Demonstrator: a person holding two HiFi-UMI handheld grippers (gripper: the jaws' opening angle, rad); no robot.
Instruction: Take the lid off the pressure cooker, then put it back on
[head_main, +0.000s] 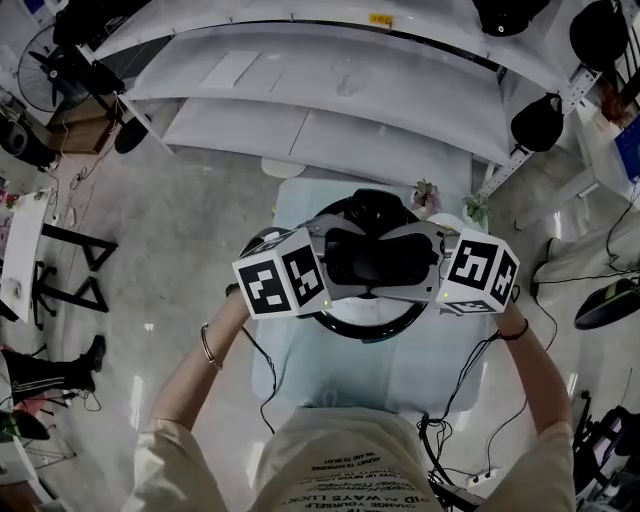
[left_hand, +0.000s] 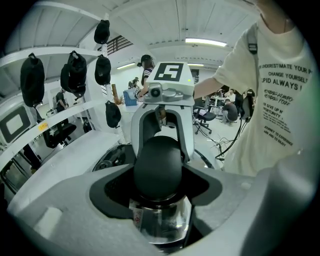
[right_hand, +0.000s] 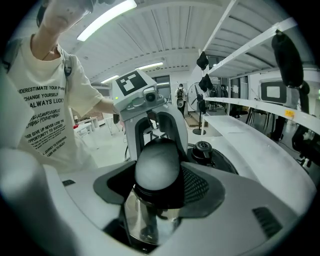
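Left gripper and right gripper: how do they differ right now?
The left gripper clamps the lid handle at its left end, the right gripper at its right end. A thin bangle sits on the arm behind the left gripper, a dark wristband behind the right gripper. Shared: both are shut on that black handle.

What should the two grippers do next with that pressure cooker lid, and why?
Probably move both together and level. The left gripper and the right gripper each clamp one end of the black handle of the pressure cooker lid, so one hand running ahead would likely tilt it. Whether it is seated or lifted I cannot tell.
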